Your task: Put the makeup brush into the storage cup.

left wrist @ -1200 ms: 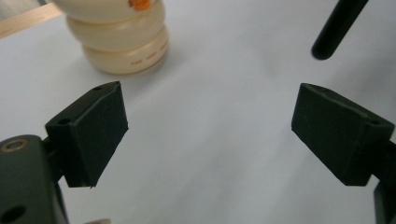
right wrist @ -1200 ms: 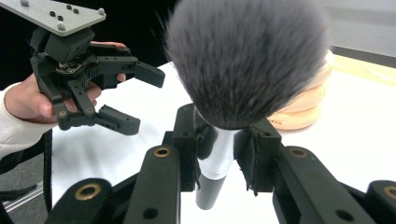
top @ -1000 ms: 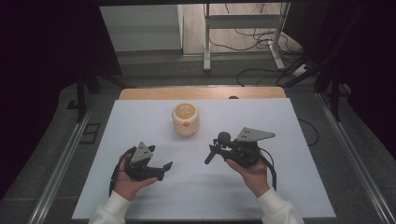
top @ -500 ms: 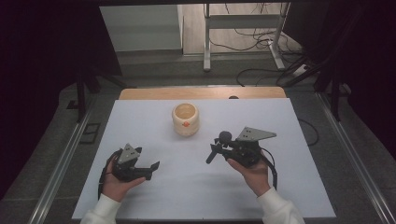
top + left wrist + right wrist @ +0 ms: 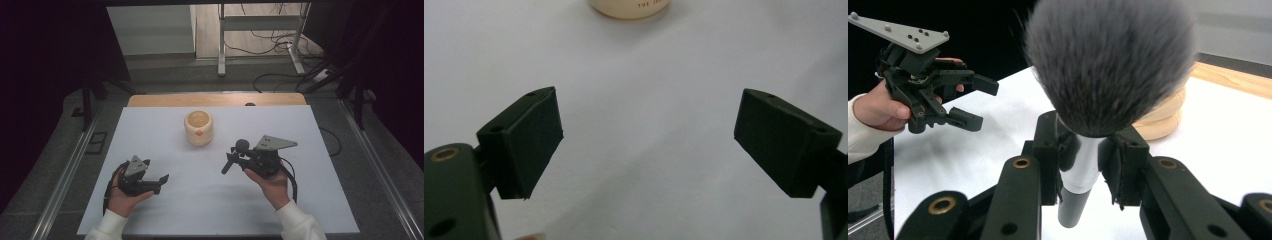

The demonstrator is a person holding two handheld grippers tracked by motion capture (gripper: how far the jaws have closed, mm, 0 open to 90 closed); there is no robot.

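Observation:
A cream-coloured round cup (image 5: 198, 128) stands upright at the middle of the white table top (image 5: 150, 135). My right gripper (image 5: 234, 159) hovers to its right, shut on the silver neck of a make-up brush (image 5: 241, 145). In the right gripper view the brush's grey bristle head (image 5: 1108, 60) points up between the jaws (image 5: 1083, 160), and the cup (image 5: 1160, 120) sits behind it. My left gripper (image 5: 161, 181) is at the front left, open with nothing between its fingers (image 5: 646, 130). The cup's base (image 5: 629, 7) lies well ahead of it. From the right gripper view the left gripper (image 5: 973, 102) also looks open.
A wooden strip (image 5: 215, 99) runs along the table's back edge. Metal rails (image 5: 65, 175) flank both sides. Cables (image 5: 280, 75) and a stand's legs lie on the floor beyond. Bare white surface separates the two grippers.
My left hand has drawn its gripper left and a little toward the front edge, away from the cup. The right gripper and the brush have stayed put.

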